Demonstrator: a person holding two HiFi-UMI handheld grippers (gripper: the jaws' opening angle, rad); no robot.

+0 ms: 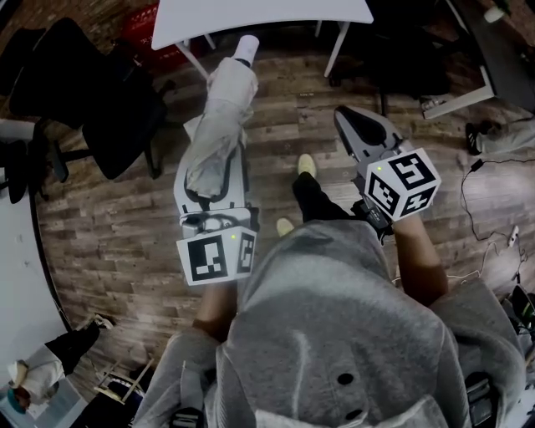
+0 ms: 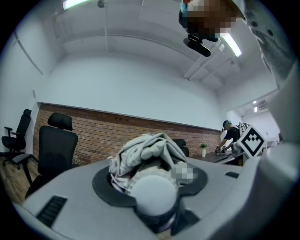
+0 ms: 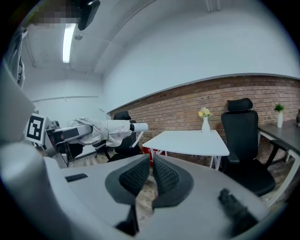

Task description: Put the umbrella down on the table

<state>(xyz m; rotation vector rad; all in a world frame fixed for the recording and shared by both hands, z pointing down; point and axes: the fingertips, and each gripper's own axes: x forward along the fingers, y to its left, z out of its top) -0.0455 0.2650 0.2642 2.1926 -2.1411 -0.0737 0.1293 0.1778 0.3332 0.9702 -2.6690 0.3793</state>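
A folded white umbrella (image 1: 221,125) lies along my left gripper (image 1: 213,180), which is shut on it; the capped end (image 1: 247,48) points toward the white table (image 1: 259,12) ahead. In the left gripper view the umbrella's crumpled fabric and round end (image 2: 150,159) fill the space between the jaws of the left gripper (image 2: 150,192). My right gripper (image 1: 359,125) is held to the right, shut and empty. In the right gripper view the right gripper (image 3: 151,168) points at the table (image 3: 187,140), with the umbrella (image 3: 105,130) at the left.
A black office chair (image 1: 92,92) stands on the wooden floor at the left, and another chair (image 3: 243,140) sits behind the table. A vase of flowers (image 3: 205,119) stands past the table. Cables (image 1: 485,209) trail on the floor at the right. A red box (image 1: 142,29) lies beside the table.
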